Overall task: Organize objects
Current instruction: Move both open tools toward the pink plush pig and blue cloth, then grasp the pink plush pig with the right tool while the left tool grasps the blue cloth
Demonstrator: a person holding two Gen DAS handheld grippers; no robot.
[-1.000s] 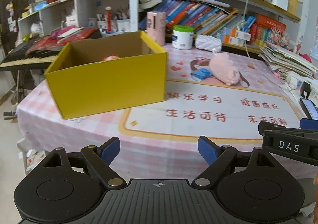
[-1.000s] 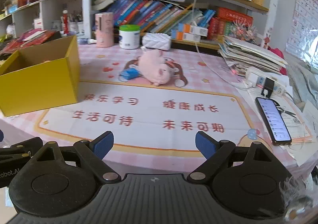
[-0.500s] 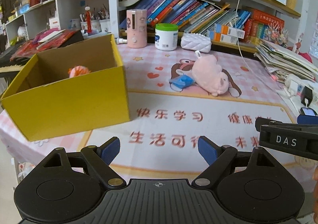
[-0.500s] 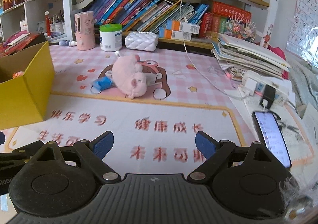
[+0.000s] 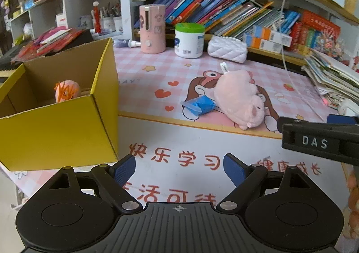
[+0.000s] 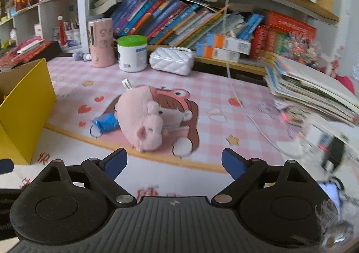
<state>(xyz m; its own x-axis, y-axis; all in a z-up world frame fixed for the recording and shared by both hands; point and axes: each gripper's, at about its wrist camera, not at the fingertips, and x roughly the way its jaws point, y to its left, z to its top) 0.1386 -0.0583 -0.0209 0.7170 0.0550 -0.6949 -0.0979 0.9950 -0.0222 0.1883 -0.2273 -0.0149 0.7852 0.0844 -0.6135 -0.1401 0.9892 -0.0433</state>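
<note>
Yellow box [image 5: 58,131] sits on the left of the table. The pink plush pig [image 6: 141,118] lies mid-mat, touching a small blue roll [image 6: 105,123]. Pig looks soft, light and squishy, so I'd pinch its fat middle. Both the right gripper [image 6: 174,163] and left gripper [image 5: 179,166] are spread wide, holding nothing.

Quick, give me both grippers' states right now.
Left gripper: open, holding nothing.
Right gripper: open, holding nothing, pointed at the pink plush pig.

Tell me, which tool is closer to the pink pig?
Right. The right tool sits open just before the pig; the left tool hangs farther back, by the box.
</note>
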